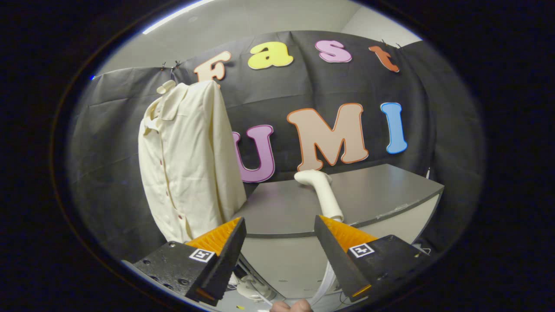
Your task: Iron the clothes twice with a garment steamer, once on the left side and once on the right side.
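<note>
Grey table point(381, 190) bears cream steamer point(323, 195); claw point(279, 236) gapes, cream shirt point(190, 160) hanging.

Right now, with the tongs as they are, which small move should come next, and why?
Probably ease the tongs forward and a little right toward the steamer. They are open and hold nothing, and the steamer lies on the grey table just beyond the right finger, apart from the cream shirt hanging at the left.
</note>
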Motion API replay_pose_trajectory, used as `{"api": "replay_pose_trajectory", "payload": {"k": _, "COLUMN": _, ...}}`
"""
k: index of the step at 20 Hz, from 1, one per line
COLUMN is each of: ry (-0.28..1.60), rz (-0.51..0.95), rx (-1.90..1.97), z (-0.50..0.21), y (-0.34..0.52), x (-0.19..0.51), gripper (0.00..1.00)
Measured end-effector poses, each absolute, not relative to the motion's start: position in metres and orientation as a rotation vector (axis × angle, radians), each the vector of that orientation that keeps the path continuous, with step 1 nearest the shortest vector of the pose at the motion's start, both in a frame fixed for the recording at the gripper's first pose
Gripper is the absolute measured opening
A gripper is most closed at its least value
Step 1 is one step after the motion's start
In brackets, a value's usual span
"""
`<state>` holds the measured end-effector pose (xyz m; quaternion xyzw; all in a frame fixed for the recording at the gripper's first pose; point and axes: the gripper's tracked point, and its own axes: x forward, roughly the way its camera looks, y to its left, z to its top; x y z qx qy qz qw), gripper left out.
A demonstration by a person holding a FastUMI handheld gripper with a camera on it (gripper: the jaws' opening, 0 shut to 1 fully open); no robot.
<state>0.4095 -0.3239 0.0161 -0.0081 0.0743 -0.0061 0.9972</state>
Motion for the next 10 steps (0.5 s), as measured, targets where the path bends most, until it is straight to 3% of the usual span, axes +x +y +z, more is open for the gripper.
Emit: {"api": "replay_pose_trajectory", "payload": {"k": 10, "ry": 0.195, "rz": -0.117, "rx": -0.094, "z": 0.024, "y": -0.394, "x": 0.490, "gripper": 0.97}}
